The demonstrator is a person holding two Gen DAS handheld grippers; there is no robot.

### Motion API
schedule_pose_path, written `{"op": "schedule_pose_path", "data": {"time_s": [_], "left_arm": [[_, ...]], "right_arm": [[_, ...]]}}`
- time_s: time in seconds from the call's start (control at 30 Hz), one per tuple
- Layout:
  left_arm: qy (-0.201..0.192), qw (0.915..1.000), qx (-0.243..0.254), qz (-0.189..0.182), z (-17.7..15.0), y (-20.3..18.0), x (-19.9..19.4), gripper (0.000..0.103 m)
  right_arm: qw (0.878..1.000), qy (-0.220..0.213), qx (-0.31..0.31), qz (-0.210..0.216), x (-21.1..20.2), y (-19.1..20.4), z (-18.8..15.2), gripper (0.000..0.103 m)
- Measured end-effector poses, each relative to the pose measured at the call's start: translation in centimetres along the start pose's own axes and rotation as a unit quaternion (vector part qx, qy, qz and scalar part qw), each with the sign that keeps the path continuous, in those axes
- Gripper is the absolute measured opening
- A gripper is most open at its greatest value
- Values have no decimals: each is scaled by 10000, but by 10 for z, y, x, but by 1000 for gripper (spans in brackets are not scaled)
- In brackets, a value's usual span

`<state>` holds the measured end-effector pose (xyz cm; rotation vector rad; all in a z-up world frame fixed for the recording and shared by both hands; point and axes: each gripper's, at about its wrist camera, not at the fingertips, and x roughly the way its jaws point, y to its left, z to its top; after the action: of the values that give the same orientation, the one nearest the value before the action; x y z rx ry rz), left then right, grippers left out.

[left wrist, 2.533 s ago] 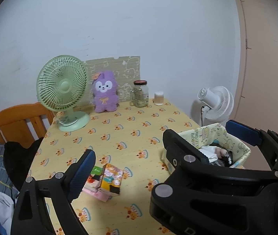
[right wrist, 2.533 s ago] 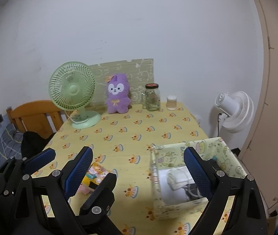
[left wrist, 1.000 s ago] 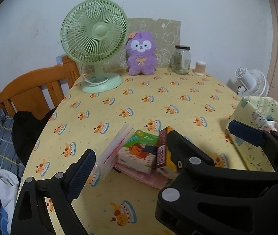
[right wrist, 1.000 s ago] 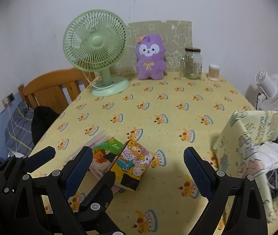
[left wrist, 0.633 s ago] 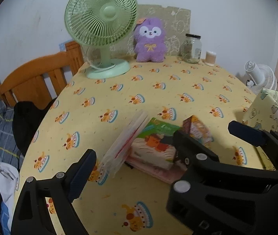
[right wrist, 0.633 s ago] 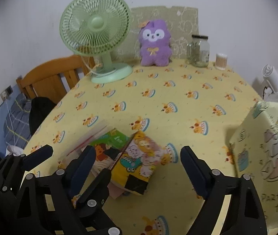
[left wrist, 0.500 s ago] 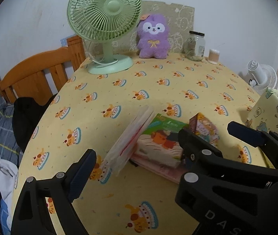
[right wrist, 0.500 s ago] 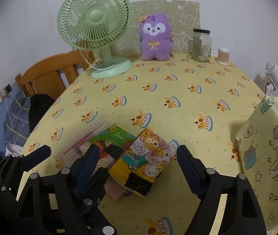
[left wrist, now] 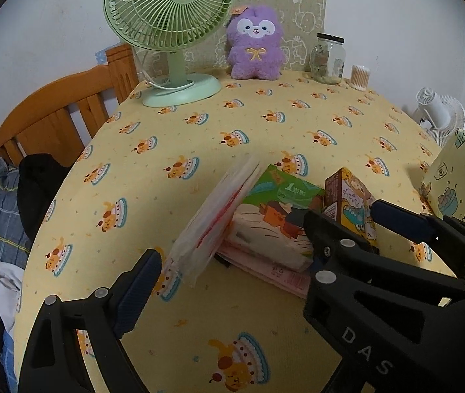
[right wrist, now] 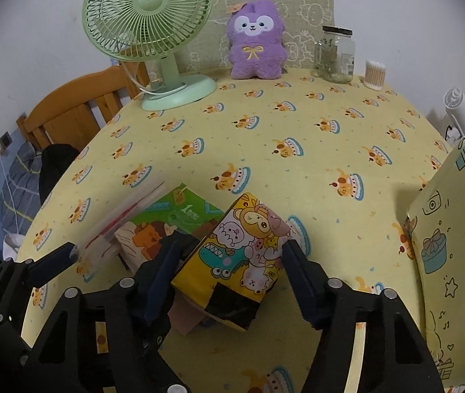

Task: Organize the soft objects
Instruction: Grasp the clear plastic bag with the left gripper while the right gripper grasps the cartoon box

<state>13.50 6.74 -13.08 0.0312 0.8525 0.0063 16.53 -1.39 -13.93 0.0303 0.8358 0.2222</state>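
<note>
Here the right hand-held gripper (right wrist: 229,262) straddles a yellow cartoon-printed pack (right wrist: 242,255), its jaws having just been closing; the blue pads stand right at the pack's two sides, though a firm pinch cannot be confirmed. The pack is soft and bulging, covered with little animal faces and a green crocodile, with a dark panel at its near end. It lies tilted near the front of the desk (right wrist: 297,121), leaning on a green tissue pack (right wrist: 173,219) printed with an orange animal and a white lower half. Beneath both lies a flat pink packet (left wrist: 278,275), and a clear plastic sleeve with red print (left wrist: 216,219) leans against the green pack's left side. The left hand-held gripper (left wrist: 229,242) is spread wide around this pile, one pad near the sleeve's lower corner, touching nothing clearly. The desk wears a yellow cloth with cake motifs. At the right edge stands a pale fabric bin (right wrist: 455,245) with doodle drawings. Farther back sit a green fan (right wrist: 147,9), a purple plush toy (right wrist: 255,39), a glass jar (right wrist: 335,54) and a cotton-swab tub (right wrist: 375,74).
</note>
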Motion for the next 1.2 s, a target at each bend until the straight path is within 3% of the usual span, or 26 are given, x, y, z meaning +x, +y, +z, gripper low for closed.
{"op": "schedule_pose_path", "data": {"time_s": [0.07,0.13,0.2,0.43,0.57,0.7,0.97,1.2], "left_arm": [[1,10000,18,19,-1,0,0,93],[-1,10000,37,40,-1,-1,0,93],[-3,10000,27,63,-2,-1,-1,93],[-118,9998,71,125,-3,-5,-8,93],[-208,9996,60,194,0,-3,-13,92],[-248,9996,-34,139,5,4,-15,79],[-340,9993,-35,134,16,14,-19,71],[-153,9998,-114,98,25,29,-2,61]], "right_arm": [[10000,1,-24,10,-1,0,-1,59],[9999,-18,-104,45,-3,2,-1,46],[9999,-36,-162,35,-5,3,-1,39],[9997,-138,-182,60,-15,1,-3,26],[9997,-184,-167,78,-18,0,0,23],[9994,-291,-179,80,-24,2,5,22],[9988,-435,-226,95,-28,12,18,22],[9987,-383,-326,83,-16,23,28,22]]}}
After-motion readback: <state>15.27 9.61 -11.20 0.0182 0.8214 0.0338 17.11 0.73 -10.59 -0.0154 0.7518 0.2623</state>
